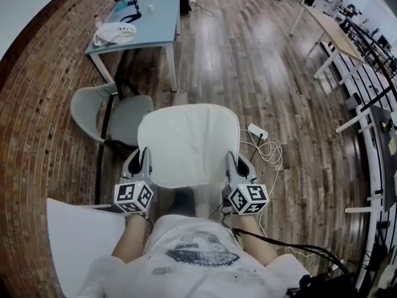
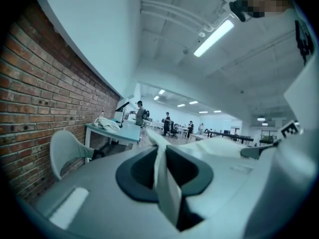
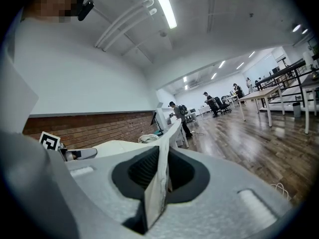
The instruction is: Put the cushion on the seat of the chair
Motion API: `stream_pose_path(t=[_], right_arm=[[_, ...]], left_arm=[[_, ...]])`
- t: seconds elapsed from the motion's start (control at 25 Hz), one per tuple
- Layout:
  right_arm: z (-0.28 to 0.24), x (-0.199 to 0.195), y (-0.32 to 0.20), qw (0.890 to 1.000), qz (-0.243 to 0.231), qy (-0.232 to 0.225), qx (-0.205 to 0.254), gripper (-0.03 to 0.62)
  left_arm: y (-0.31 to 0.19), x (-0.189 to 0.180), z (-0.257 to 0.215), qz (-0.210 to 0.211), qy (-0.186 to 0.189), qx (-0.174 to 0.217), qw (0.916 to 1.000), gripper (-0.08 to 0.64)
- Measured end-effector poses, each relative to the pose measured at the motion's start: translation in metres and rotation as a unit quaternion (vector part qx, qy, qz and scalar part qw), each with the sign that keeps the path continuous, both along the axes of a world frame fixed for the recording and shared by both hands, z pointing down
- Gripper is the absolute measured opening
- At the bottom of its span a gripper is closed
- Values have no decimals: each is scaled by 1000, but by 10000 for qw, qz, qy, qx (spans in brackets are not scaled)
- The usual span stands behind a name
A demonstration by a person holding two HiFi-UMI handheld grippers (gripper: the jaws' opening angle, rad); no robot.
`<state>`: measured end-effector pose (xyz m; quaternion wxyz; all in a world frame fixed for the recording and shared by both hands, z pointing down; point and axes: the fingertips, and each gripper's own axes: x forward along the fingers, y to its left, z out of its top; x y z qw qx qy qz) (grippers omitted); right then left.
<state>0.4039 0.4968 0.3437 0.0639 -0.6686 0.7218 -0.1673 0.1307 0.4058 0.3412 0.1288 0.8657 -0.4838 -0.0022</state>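
Observation:
A white square cushion hangs level in front of me, held by its two near corners. My left gripper is shut on the cushion's left edge, which runs as a thin white fold between its jaws. My right gripper is shut on the right edge the same way. A grey shell chair stands by the brick wall, ahead and to the left of the cushion; its seat is bare. In the left gripper view the chair shows at the left.
A light blue table with a white bag and a dark lamp stands beyond the chair. A white power strip with cables lies on the wood floor to the right. A white slab sits at my lower left. More desks line the right side.

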Motion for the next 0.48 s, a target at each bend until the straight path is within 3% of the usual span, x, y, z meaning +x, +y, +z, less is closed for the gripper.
stream_pose_path(t=[0.48], right_arm=[[-4,-33,-244,9990,-411,75,-157,40]], left_arm=[[-221,-38,4,-382,109,-184,9990,41]])
